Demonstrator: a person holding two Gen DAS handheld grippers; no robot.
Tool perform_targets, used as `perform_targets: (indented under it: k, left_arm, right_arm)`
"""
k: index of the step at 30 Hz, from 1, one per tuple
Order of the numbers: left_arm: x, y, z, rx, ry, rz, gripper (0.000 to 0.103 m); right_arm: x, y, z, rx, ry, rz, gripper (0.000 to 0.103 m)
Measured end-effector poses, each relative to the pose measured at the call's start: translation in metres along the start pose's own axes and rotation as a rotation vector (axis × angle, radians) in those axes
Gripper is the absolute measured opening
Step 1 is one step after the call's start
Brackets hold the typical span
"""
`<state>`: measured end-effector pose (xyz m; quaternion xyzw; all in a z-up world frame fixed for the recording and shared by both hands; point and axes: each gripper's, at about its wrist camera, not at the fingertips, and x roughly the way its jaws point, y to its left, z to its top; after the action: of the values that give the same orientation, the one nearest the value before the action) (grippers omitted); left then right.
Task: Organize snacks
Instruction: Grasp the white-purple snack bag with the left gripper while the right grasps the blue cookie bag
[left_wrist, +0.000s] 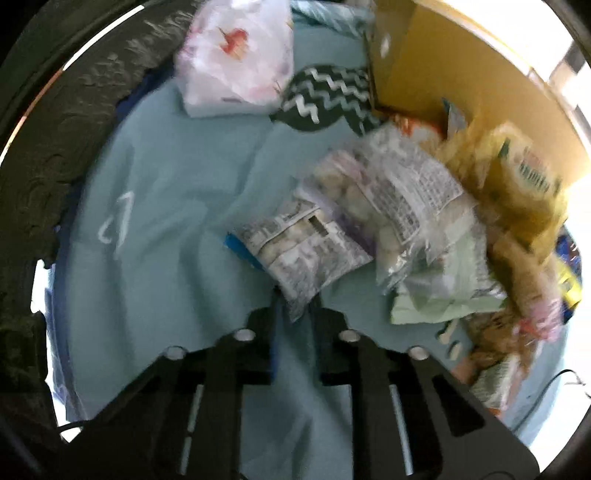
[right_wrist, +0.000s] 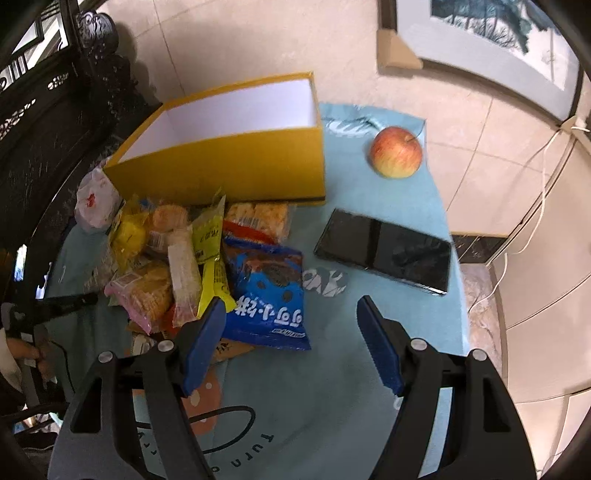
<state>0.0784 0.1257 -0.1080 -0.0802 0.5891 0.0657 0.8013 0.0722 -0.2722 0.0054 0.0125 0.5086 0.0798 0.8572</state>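
Observation:
A pile of snack packets (right_wrist: 173, 258) lies on the teal cloth in front of an open yellow box (right_wrist: 229, 155) with a white inside. A blue cookie packet (right_wrist: 266, 291) lies at the pile's right edge. My right gripper (right_wrist: 291, 343) is open and empty, just in front of the blue packet. In the left wrist view my left gripper (left_wrist: 297, 302) is shut on the corner of a clear printed snack packet (left_wrist: 303, 251). More packets (left_wrist: 406, 206) are heaped to its right beside the yellow box (left_wrist: 424, 66). This view is blurred.
A red apple (right_wrist: 397, 151) and a black phone (right_wrist: 384, 251) lie on the cloth right of the box. A white plastic bag (left_wrist: 236, 55) lies at the far side by a dark carved cabinet (right_wrist: 55, 122). The table edge (right_wrist: 458, 258) is just past the phone.

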Motion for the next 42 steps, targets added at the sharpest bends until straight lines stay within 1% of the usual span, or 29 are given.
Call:
perform_targets:
  k: [2,4,7,8,9,10,12,14,15,17,18,19,20,23,24,25,26,28,30,36,38,39,40,42]
  left_arm:
    - [-0.011,0.005,0.0,-0.02,-0.016,-0.039,0.01]
    - [-0.021,0.008,-0.001,-0.033,-0.031,-0.045,0.008]
    - [-0.025,0.011,-0.002,-0.056,-0.026,-0.063,0.008]
    - [-0.024,0.013,-0.003,-0.063,-0.022,-0.063,0.007]
    - [-0.023,0.014,-0.004,-0.065,-0.018,-0.062,0.004]
    - [-0.023,0.014,-0.005,-0.065,-0.014,-0.062,0.003]
    - [-0.025,0.012,-0.003,-0.069,-0.006,-0.059,0.003]
    - [-0.02,0.011,-0.006,-0.069,0.003,-0.057,0.003]
    - [-0.02,0.009,-0.006,-0.068,0.006,-0.053,0.003]
    - [-0.022,0.009,-0.007,-0.061,-0.002,-0.05,0.003]
    - [-0.022,0.007,-0.006,-0.051,-0.008,-0.048,0.003]
    - [-0.02,0.006,-0.005,-0.047,-0.004,-0.047,0.004]
    - [-0.018,0.006,-0.004,-0.046,-0.001,-0.042,0.006]
    - [-0.009,0.001,0.004,-0.026,0.005,-0.022,0.007]
    - [-0.009,-0.002,0.006,-0.021,-0.001,-0.018,0.009]
    - [-0.008,-0.004,0.009,-0.018,-0.004,-0.018,0.015]
    - [-0.006,-0.006,0.012,-0.015,-0.005,-0.019,0.019]
    - [-0.001,-0.012,0.018,-0.004,-0.006,-0.012,0.034]
    - [0.003,-0.017,0.023,-0.002,-0.005,-0.006,0.036]
    - [0.019,-0.015,0.042,-0.051,0.02,-0.003,0.038]
    - [0.021,-0.013,0.05,-0.078,0.032,-0.012,0.04]
    - [0.021,-0.012,0.055,-0.085,0.027,-0.012,0.047]
    - [0.022,-0.011,0.061,-0.086,0.019,-0.002,0.059]
    - [0.025,-0.007,0.07,-0.096,0.034,0.037,0.07]
  right_arm:
    - [0.007,0.007,0.002,-0.038,0.015,0.004,0.074]
    - [0.015,0.008,0.006,-0.034,0.029,0.005,0.074]
    - [0.036,-0.001,0.016,0.077,0.069,0.035,0.074]
    - [0.043,-0.003,0.019,0.106,0.081,0.05,0.074]
    - [0.05,-0.003,0.022,0.119,0.091,0.054,0.074]
    - [0.06,-0.002,0.025,0.128,0.108,0.052,0.074]
    - [0.078,-0.001,0.027,0.141,0.154,0.041,0.074]
    - [0.102,-0.002,0.024,0.164,0.242,0.032,0.074]
    - [0.109,-0.002,0.022,0.176,0.265,0.038,0.074]
    - [0.118,-0.004,0.018,0.182,0.294,0.042,0.064]
    - [0.116,0.001,0.018,0.128,0.275,0.028,0.056]
    - [0.116,0.004,0.018,0.091,0.274,0.037,0.052]
    - [0.115,0.005,0.017,0.079,0.267,0.05,0.051]
    - [0.113,-0.002,0.016,0.12,0.27,0.083,0.05]
    - [0.111,-0.005,0.015,0.135,0.269,0.093,0.05]
    - [0.109,-0.007,0.014,0.142,0.269,0.095,0.05]
    - [0.108,-0.01,0.013,0.151,0.269,0.101,0.05]
    - [0.104,-0.015,0.011,0.166,0.267,0.107,0.05]
    - [0.101,-0.018,0.009,0.182,0.267,0.115,0.05]
    - [0.098,-0.013,0.002,0.184,0.275,0.131,0.05]
    - [0.096,-0.014,0.0,0.174,0.277,0.132,0.05]
    - [0.096,-0.012,0.0,0.171,0.278,0.132,0.05]
    - [0.095,-0.011,-0.001,0.169,0.279,0.13,0.05]
    - [0.098,-0.011,0.0,0.166,0.282,0.128,0.05]
